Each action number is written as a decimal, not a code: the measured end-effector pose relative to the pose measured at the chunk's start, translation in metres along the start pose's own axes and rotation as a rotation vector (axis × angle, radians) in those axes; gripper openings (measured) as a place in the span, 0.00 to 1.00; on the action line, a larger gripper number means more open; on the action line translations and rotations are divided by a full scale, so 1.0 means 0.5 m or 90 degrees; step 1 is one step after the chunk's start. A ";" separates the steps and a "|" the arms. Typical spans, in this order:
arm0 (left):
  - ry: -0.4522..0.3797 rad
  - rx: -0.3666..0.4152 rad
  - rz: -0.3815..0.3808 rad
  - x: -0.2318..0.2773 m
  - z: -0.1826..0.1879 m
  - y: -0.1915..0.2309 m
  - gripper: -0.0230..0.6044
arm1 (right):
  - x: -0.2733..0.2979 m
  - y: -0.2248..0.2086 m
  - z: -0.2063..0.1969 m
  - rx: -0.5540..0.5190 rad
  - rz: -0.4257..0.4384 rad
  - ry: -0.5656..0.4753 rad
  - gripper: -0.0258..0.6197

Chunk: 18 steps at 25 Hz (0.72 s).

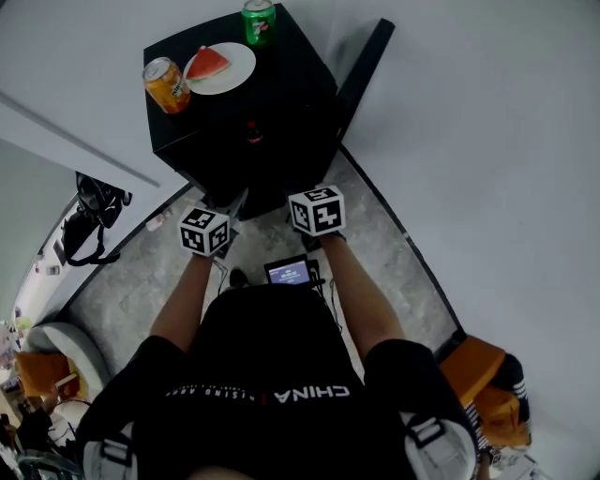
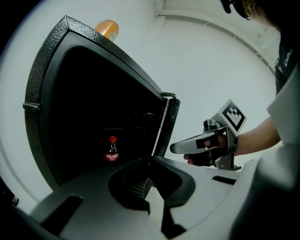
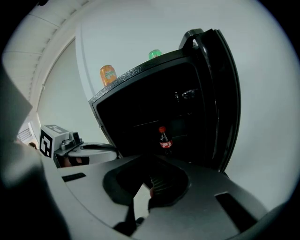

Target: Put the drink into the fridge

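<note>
Basically, the cola bottle (image 3: 163, 139) is already inside the fridge (image 1: 281, 89). It stands upright in the dark interior, red cap up, long axis vertical. Both hand-held grippers hang in front of the open fridge, well apart from it.

From the right hand-held gripper (image 3: 150, 187) the bottle sits almost dead ahead, just above the jaw line. From the left hand-held gripper (image 2: 149, 182) it's ahead & off to the left. Jaws on both are clenched together w/ nothing btwn them, so neither carries anything.

So that drink prob. needs no more handling. What's left, I'd say, is the door (image 3: 225, 93). It stands swung wide open, ahead & to the right of the right hand-held gripper, w/ its edge tall & vertical. The right arm is clearly nearer; the left would have to cross the whole opening to reach it.

The fridge top carries an orange can (image 1: 166, 84), a green can (image 1: 259, 21) & a plate (image 1: 236, 67) w/ a watermelon slice (image 1: 207, 62). All of these sit above & beyond both hand-held grippers. Whether one of those cans is also meant, can't tell.
</note>
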<state>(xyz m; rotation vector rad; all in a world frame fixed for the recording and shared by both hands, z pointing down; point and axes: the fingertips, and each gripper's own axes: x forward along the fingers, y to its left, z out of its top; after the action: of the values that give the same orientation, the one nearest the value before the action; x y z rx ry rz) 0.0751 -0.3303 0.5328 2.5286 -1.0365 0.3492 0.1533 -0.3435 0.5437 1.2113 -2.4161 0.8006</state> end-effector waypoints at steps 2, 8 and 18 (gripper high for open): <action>-0.002 -0.014 0.012 -0.003 -0.009 -0.012 0.06 | -0.006 -0.004 -0.017 0.005 0.012 0.008 0.06; 0.003 -0.024 0.020 -0.029 -0.039 -0.049 0.06 | -0.036 0.002 -0.055 0.023 0.021 0.008 0.06; -0.018 0.003 -0.015 -0.130 -0.046 -0.085 0.06 | -0.098 0.073 -0.099 0.049 -0.021 -0.025 0.07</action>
<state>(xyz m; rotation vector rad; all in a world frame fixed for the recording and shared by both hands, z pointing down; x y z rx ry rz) 0.0582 -0.2526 0.5190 2.5553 -1.0160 0.3113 0.1544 -0.2652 0.5454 1.3044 -2.4092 0.8753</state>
